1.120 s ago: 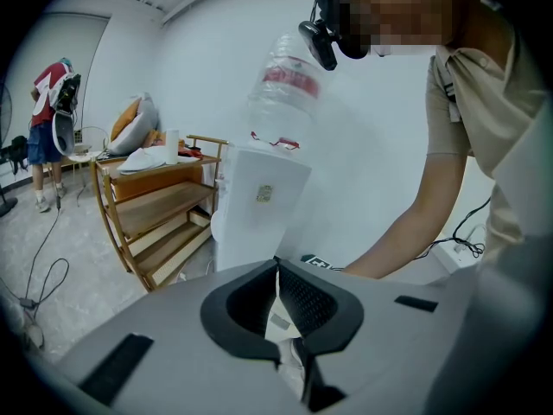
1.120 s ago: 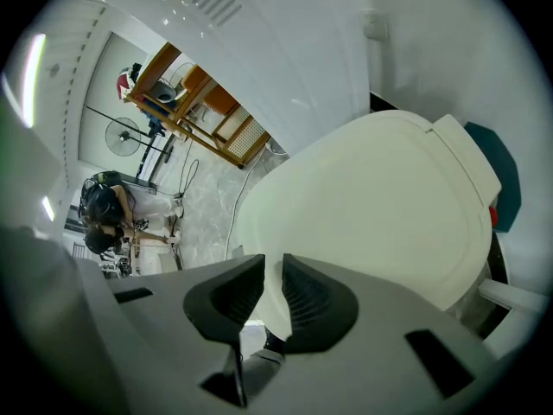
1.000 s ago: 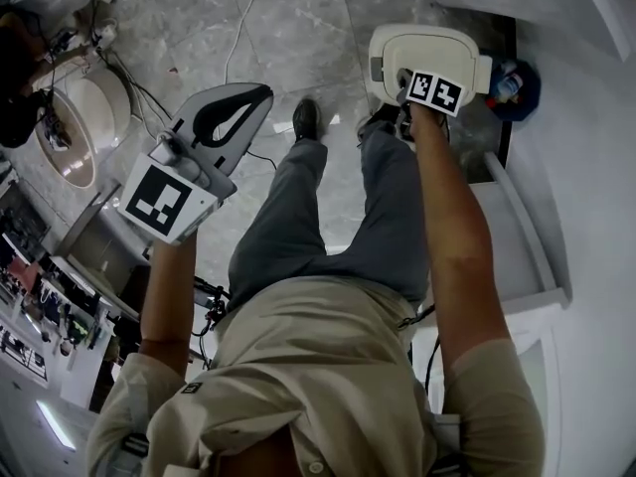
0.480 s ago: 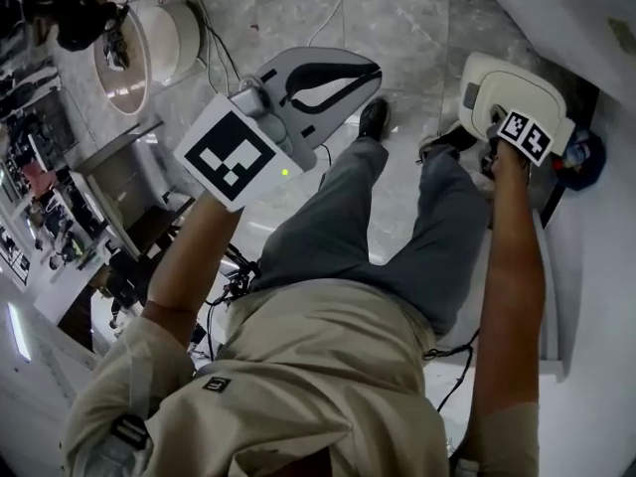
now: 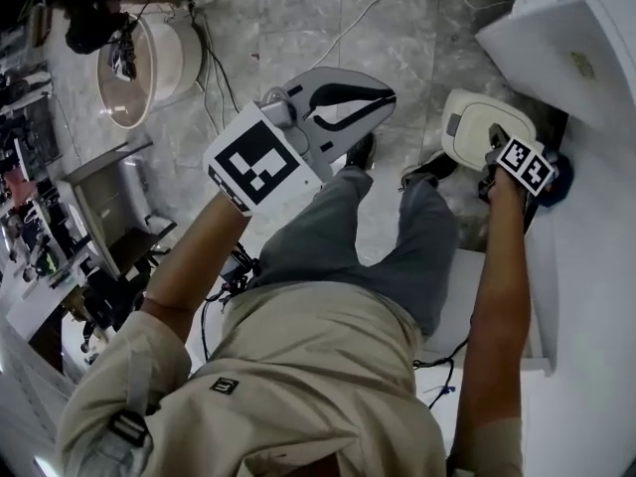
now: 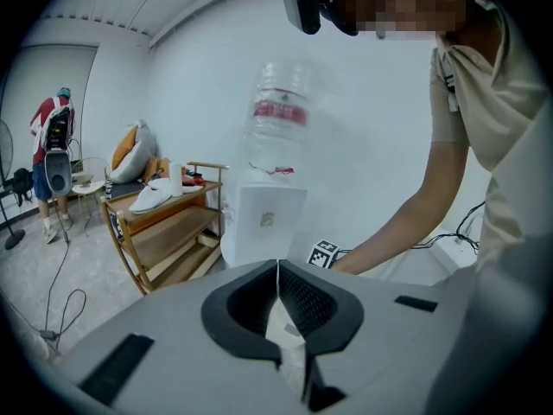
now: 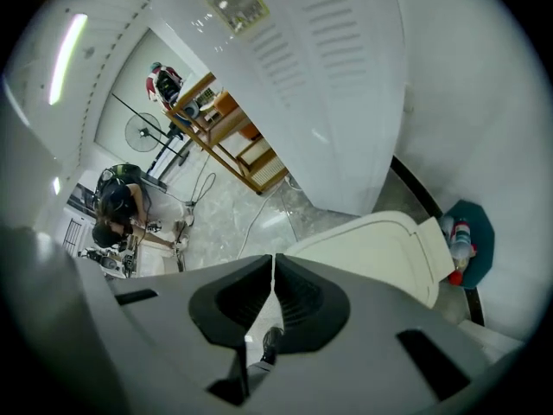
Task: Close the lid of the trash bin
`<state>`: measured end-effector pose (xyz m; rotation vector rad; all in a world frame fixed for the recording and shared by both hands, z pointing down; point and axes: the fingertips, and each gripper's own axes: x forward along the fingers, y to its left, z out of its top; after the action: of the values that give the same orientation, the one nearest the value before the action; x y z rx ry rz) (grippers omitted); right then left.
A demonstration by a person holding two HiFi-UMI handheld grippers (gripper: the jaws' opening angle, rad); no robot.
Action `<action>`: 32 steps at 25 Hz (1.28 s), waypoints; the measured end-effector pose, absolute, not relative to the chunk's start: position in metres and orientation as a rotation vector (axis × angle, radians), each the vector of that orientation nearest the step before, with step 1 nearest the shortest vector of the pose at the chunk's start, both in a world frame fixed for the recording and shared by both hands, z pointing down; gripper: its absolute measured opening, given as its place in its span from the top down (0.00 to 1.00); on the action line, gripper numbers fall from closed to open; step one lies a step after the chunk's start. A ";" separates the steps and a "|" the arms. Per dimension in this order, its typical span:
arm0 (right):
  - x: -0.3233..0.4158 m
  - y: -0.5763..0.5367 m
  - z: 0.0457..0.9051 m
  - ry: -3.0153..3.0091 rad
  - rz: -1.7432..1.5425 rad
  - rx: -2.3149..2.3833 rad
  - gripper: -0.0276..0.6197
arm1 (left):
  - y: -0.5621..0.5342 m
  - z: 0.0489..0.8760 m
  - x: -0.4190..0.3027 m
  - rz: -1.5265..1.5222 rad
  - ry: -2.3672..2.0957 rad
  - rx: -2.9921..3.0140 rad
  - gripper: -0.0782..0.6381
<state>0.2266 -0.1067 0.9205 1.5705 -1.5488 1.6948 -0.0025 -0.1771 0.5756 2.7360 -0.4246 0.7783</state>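
The head view looked steeply down over the person (image 5: 298, 366). The left gripper view faced level across the room. The right gripper view looked down, near the trash bin (image 7: 380, 253), which the head view shared.

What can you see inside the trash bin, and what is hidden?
Nothing inside shows. The cream lid lies flat over the trash bin, covering its opening, so any contents are hidden.

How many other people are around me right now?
2, both in the right gripper view. A person in red stands far back by the wooden shelf. A person in dark clothes crouches nearer, at lower left. Others may be hidden.
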 end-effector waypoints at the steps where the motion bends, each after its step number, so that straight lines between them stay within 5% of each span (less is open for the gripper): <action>1: 0.226 -0.109 0.903 -1.573 1.679 1.588 0.92 | -0.176 0.566 -0.003 0.768 -0.423 2.748 0.87; 32: 0.200 -0.058 0.334 -2.263 0.681 2.052 0.92 | -0.139 0.318 -0.047 0.418 -0.406 3.073 0.87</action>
<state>0.1997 -0.0585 0.3344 2.0515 -2.2628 0.6811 -0.0466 -0.1392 0.3175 3.0730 -0.4060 0.4181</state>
